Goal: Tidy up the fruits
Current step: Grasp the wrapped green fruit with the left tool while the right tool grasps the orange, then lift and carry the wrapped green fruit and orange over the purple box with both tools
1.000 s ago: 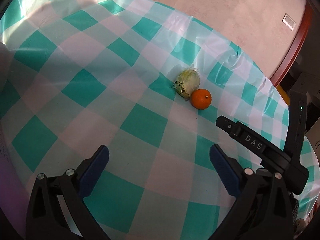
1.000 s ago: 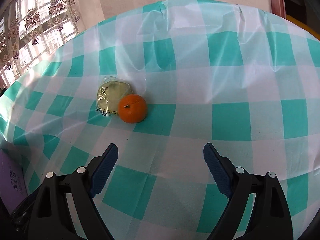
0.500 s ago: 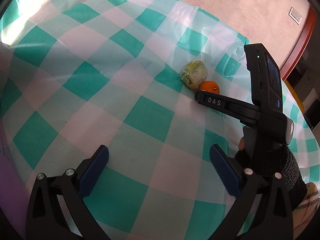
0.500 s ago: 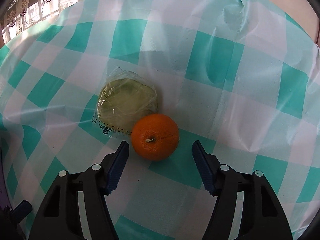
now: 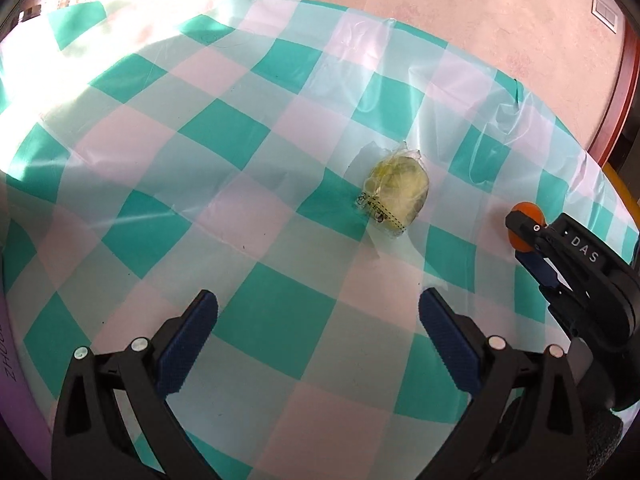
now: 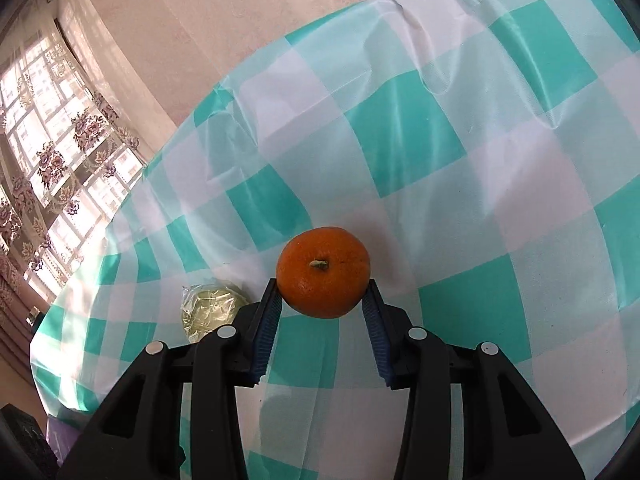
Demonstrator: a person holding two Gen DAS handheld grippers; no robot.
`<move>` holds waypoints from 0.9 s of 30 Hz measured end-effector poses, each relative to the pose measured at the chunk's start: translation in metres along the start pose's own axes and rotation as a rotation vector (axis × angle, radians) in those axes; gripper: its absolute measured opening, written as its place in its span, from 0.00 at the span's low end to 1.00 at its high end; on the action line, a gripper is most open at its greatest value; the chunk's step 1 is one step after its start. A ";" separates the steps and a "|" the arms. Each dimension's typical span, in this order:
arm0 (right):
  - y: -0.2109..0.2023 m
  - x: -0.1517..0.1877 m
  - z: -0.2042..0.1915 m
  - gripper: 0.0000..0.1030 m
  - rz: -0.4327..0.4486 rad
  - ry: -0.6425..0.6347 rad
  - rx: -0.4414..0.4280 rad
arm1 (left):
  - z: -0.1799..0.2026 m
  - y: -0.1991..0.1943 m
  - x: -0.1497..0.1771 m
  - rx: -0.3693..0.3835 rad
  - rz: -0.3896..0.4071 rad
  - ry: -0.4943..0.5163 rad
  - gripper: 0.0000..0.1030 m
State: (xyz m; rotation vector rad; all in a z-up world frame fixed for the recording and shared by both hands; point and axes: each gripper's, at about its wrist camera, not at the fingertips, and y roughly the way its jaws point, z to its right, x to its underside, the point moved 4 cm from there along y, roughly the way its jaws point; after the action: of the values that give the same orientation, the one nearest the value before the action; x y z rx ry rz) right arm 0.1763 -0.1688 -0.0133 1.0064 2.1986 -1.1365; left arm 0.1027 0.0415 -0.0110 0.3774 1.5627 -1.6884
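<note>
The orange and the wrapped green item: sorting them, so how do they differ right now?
The orange is bare, bright and round; the wrapped green item is pale yellow-green inside crinkled clear plastic. The orange is clamped in the right gripper, whose jaws have just been closing; the green item lies free on the checked tablecloth, ahead of the open left gripper.

The wide-open left gripper (image 5: 318,322) hovers over the teal-and-white checked tablecloth (image 5: 248,136); a plastic-wrapped green fruit (image 5: 396,190) lies beyond, and the right gripper (image 5: 524,236) grips a round orange (image 5: 528,210).

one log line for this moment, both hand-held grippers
right hand-held gripper: just closed on orange | left hand-held gripper: open | wrapped green fruit: on table
</note>
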 end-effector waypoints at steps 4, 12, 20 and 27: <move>-0.010 -0.003 0.028 0.41 0.047 0.130 -0.022 | 0.032 0.031 -0.022 -0.027 -0.014 0.086 0.98; -0.009 -0.005 0.035 0.41 0.064 0.196 -0.046 | 0.066 0.074 -0.048 -0.073 -0.073 0.200 0.98; -0.008 -0.005 0.031 0.41 0.057 0.179 -0.057 | 0.061 0.102 -0.060 -0.115 -0.161 0.165 0.92; -0.010 -0.004 0.029 0.41 0.053 0.152 -0.060 | 0.064 0.095 -0.065 -0.066 -0.096 0.197 0.54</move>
State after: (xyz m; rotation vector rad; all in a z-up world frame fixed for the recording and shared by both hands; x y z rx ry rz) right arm 0.1731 -0.1984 -0.0210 1.1524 2.2940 -0.9935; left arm 0.2297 0.0102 -0.0207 0.4525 1.8012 -1.7086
